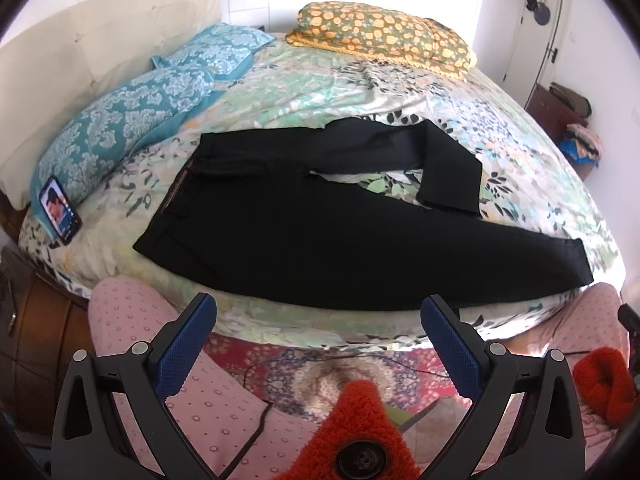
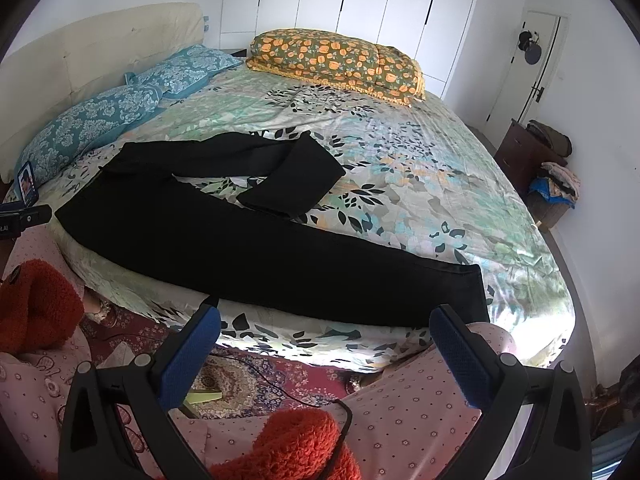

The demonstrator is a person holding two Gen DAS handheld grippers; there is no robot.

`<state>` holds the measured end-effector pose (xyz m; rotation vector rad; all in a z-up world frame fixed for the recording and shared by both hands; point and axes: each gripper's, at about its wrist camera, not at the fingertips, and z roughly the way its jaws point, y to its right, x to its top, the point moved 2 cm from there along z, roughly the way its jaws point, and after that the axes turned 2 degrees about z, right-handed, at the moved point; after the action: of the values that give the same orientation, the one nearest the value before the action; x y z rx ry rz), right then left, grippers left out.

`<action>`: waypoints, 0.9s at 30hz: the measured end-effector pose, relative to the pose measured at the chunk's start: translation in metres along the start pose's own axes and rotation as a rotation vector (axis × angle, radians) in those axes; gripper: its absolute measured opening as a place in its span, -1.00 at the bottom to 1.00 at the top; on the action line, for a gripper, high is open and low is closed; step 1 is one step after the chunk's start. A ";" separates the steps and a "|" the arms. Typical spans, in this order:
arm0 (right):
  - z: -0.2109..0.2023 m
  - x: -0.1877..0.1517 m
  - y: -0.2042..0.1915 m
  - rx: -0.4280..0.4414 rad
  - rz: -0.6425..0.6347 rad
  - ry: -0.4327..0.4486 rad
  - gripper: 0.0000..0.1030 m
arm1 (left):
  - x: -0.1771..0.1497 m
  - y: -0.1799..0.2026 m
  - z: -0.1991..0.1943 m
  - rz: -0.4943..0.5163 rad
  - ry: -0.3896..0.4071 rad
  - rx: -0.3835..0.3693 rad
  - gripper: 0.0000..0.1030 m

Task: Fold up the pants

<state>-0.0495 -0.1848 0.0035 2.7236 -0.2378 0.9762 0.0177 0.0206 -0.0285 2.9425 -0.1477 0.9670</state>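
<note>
At far left, one lit phone (image 1: 61, 210) propped against the nearer of two teal patterned pillows (image 1: 120, 128), one cream headboard (image 1: 80, 60) behind them. Mid-bed on the floral bedspread (image 1: 520, 152): one pair of black pants (image 1: 304, 240), waistband to the left, near leg stretched out straight to the right along the near edge, far leg doubled back on itself; one orange-flowered pillow (image 1: 384, 36) far beyond. Nearest, hovering off the bed edge: left gripper (image 1: 319, 328) and right gripper (image 2: 325, 340), two in all, both spread wide with nothing between the blue pads, clear of the cloth.
</note>
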 end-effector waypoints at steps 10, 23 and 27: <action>-0.003 -0.003 0.007 0.015 0.046 0.013 1.00 | 0.000 0.009 0.000 0.048 -0.002 0.007 0.99; -0.004 -0.005 0.005 0.025 0.046 0.041 1.00 | 0.002 0.017 0.001 0.085 -0.005 0.007 0.99; -0.003 -0.002 0.003 -0.008 0.035 0.038 1.00 | 0.002 0.014 0.003 0.071 -0.011 0.012 0.99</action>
<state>-0.0535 -0.1864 0.0054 2.6992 -0.2826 1.0334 0.0191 0.0059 -0.0296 2.9727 -0.2494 0.9628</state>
